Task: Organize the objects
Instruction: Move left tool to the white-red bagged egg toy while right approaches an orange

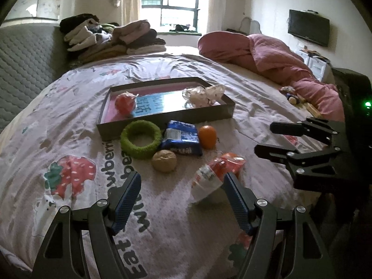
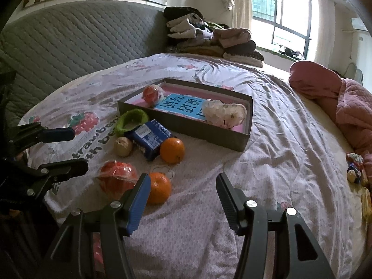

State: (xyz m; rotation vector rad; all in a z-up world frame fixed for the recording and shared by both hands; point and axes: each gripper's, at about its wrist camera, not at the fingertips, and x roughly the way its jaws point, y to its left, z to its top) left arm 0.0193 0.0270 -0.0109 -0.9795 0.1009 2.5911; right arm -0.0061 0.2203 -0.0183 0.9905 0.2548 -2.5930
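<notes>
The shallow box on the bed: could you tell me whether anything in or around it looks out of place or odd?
Mostly the loose clutter. The box holds only a wrapped red ball and a crumpled plastic bag, while the green ring, blue packet, walnut and two oranges lie on the bedsheet.

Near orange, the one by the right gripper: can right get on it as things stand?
Probably yes. The right gripper is open and empty, and the near orange lies on the bedspread just beyond its left finger. Nothing covers it; the wrapped red item sits close beside, so a small leftward shift is needed.
</notes>
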